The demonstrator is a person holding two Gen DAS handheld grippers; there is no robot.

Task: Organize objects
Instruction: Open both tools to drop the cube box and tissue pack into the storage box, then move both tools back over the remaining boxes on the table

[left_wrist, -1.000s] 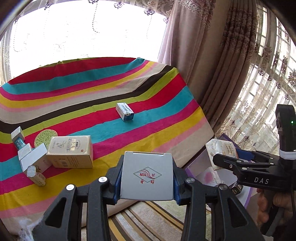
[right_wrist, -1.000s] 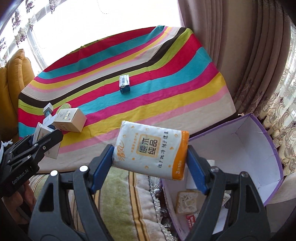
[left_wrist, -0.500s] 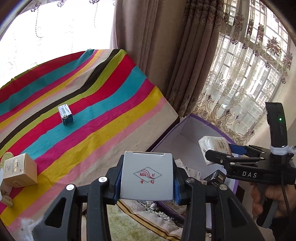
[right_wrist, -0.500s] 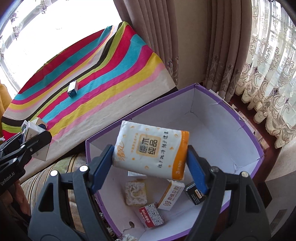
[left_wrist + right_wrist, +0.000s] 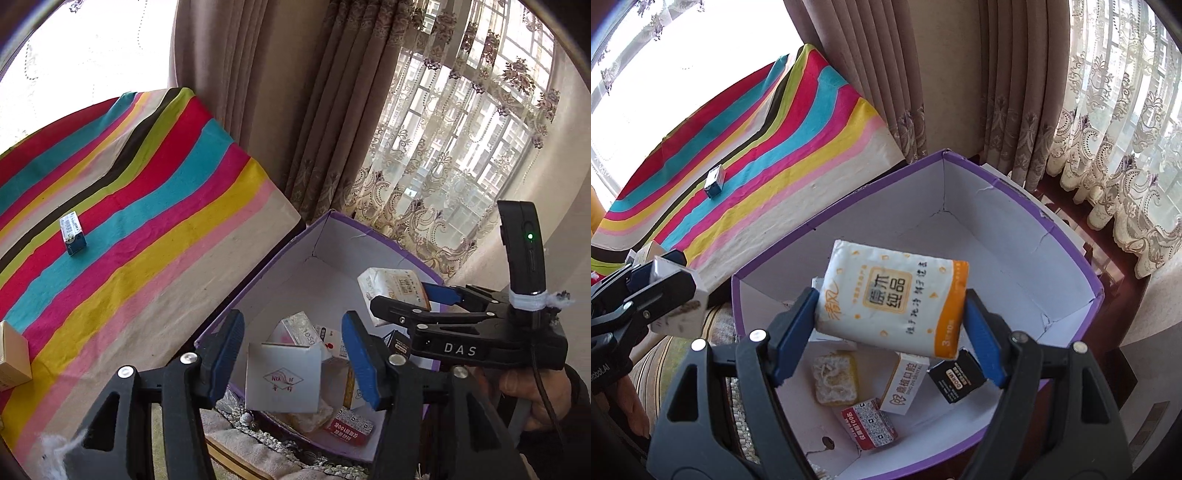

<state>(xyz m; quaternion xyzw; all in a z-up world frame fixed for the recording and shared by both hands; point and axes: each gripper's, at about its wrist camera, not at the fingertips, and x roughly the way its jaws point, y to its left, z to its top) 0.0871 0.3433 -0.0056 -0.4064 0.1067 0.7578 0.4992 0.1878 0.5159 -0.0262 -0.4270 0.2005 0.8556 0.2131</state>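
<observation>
Colour everywhere in front of you right now.
You've got the cloth [image 5: 140,236] banded red, teal, pink, yellow, lime, black and cream; the box [image 5: 1067,254] purple outside, white inside. Your tissue pack [image 5: 892,301] is white with an orange end, the flat carton [image 5: 282,376] pale grey with a red diamond mark, and your pads [image 5: 792,334] blue.

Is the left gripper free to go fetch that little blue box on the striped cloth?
Probably yes: the left gripper is opening, its grey box dropping clear, and nothing stands around the blue box.
</observation>
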